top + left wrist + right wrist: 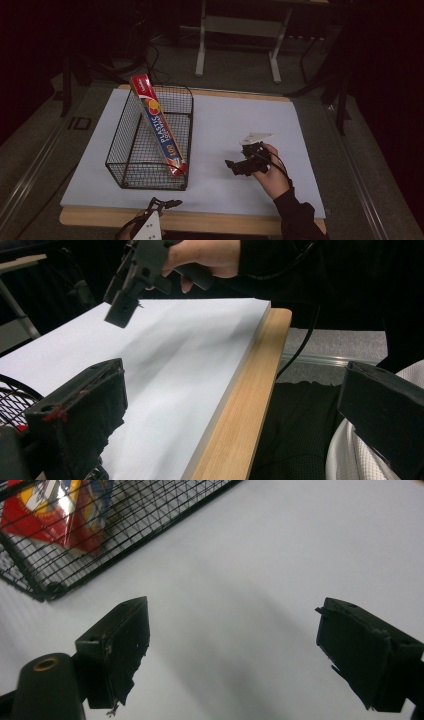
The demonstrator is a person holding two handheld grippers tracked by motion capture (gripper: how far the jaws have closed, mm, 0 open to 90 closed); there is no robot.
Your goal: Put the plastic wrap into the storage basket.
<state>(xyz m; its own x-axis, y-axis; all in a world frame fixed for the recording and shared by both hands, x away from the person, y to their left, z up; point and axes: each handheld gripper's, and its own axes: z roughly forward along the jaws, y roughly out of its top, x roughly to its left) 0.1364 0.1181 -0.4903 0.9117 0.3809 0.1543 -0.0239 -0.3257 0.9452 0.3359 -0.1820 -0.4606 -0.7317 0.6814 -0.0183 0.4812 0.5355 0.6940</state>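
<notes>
A black wire basket [150,145] stands on the left part of the white surface [225,125], and I place everything against it. Inside it a long red and blue plastic-wrap box [159,125] leans tilted: its lower end sits at the basket's near right corner, and its upper end pokes above the far left rim. In my right gripper view that lower end [55,510] shows through the mesh at the upper left.

Near and just below the basket's front, at the wooden edge of the surface, I hold my left gripper [167,204]. Its jaws are spread wide with nothing between them; in my left gripper view they [235,415] frame the bare white top and the wood edge [250,405].

To the right of the basket, apart from it, my right hand [272,175] holds my right gripper [231,165] above the surface, pointing toward the basket. Its jaws are likewise released and empty, with only white surface between them in the right gripper view [230,650].
</notes>
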